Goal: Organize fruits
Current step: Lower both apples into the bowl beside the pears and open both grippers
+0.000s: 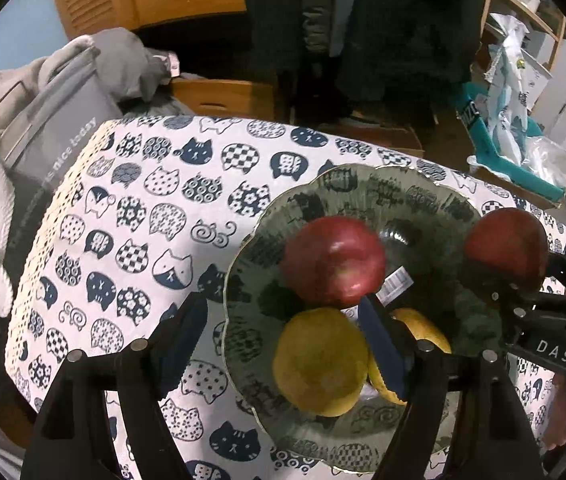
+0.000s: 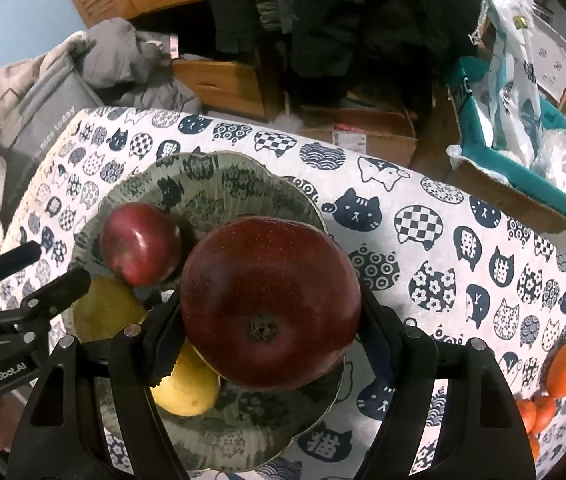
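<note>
Gripping a firm, smooth, slippery apple [image 2: 269,300] across its widest part with the right gripper [image 2: 271,340] above the plate [image 2: 243,172], left gripper [image 1: 283,340] gaping empty

A large dark-red apple [image 2: 271,304] hangs over the plate's [image 2: 203,168] right edge, blossom end facing the camera — clamped. On the plate: a smaller red apple [image 2: 141,244] and two yellow fruits [image 1: 321,364] at its near side.
</note>
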`<state>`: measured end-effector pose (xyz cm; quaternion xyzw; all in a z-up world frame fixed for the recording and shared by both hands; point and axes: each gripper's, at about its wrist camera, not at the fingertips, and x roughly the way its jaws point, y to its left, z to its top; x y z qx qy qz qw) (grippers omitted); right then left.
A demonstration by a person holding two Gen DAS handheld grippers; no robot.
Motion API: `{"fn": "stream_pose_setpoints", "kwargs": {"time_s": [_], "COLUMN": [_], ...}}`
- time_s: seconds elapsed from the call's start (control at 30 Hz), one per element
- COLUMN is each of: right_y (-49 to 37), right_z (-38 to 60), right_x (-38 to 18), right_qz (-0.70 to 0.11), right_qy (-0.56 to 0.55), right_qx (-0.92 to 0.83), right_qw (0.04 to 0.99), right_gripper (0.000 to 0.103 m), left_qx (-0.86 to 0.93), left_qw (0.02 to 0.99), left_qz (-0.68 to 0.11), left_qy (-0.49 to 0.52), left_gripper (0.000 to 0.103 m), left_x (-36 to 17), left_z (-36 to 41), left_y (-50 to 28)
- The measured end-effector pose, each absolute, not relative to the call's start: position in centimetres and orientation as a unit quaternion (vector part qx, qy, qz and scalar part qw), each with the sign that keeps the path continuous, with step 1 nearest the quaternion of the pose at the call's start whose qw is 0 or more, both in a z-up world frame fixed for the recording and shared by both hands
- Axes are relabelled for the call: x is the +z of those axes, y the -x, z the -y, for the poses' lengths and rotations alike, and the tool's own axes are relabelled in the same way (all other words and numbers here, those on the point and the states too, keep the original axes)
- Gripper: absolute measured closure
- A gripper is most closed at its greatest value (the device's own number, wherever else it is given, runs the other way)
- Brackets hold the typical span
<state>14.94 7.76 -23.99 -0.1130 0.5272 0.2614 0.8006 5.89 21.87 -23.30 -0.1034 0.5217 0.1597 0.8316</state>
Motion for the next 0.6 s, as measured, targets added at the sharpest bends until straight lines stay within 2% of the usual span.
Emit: {"fn": "stream_pose_setpoints", "kwargs": {"time_s": [0.47, 0.6], "right_y": [-14.5, -14.2], "right_z": [-8.5, -8.6], "right_x": [-25.9, -24.7], "right_qz": [-0.556, -0.537], "right_qy": [0.119, 0.108], "right_qx": [0.259, 0.270], "right_qw": [0.780, 0.792], "right_gripper": [0.026, 0.019], "left_qx": [0.165, 0.167], "left_qw": [0.834, 0.834], "left_qz": [-0.515, -0.514], "left_qy": [0.110, 0.111], "left_gripper": [0.024, 0.024], "left_x": [-22.5, -22.3], "left_z": [-22.4, -22.5], "left_y": [-5.0, -4.7]}}
